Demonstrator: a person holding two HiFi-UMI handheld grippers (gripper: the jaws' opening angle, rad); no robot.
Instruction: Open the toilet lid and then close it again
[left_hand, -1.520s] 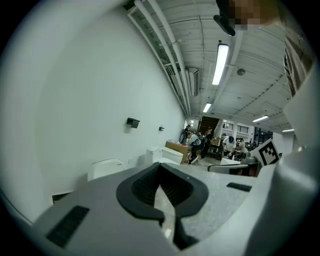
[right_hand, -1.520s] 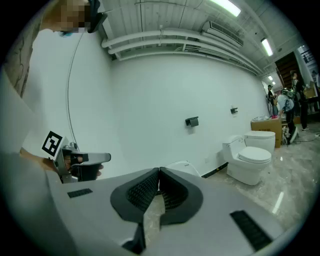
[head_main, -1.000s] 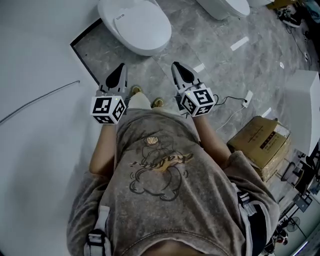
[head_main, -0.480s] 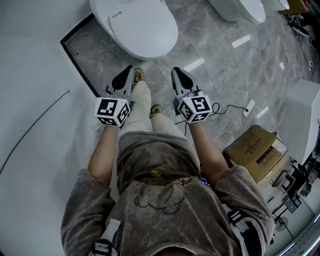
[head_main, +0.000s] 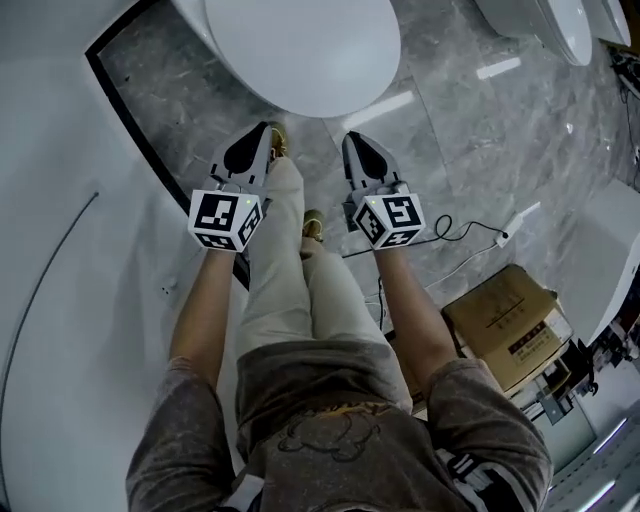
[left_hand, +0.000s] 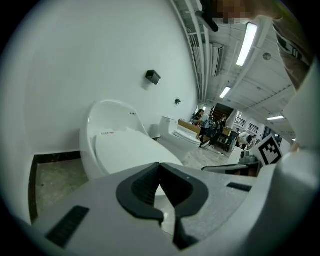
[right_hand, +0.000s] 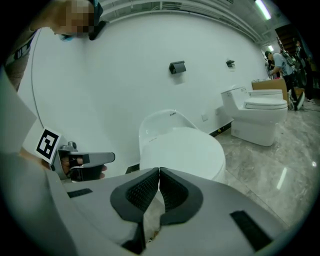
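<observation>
Toilet lid (head_main: 300, 50): closed, just ahead of my grippers; its rear is cut off by the head view's top edge.
Left gripper (head_main: 258, 140): my jaws pressed together, nothing between.
Right gripper (head_main: 355, 145): likewise together, empty.
Second toilet (head_main: 540, 25): cropped at upper right.

The toilet (right_hand: 170, 125) is white and glossy, with a rounded body backed against the white wall (right_hand: 125, 60) on a patch of grey marbled floor (head_main: 170, 90). Its oval lid (head_main: 300, 50) lies shut, flat over the bowl (a small red mark (left_hand: 106, 133) sits near the hinge end).
</observation>
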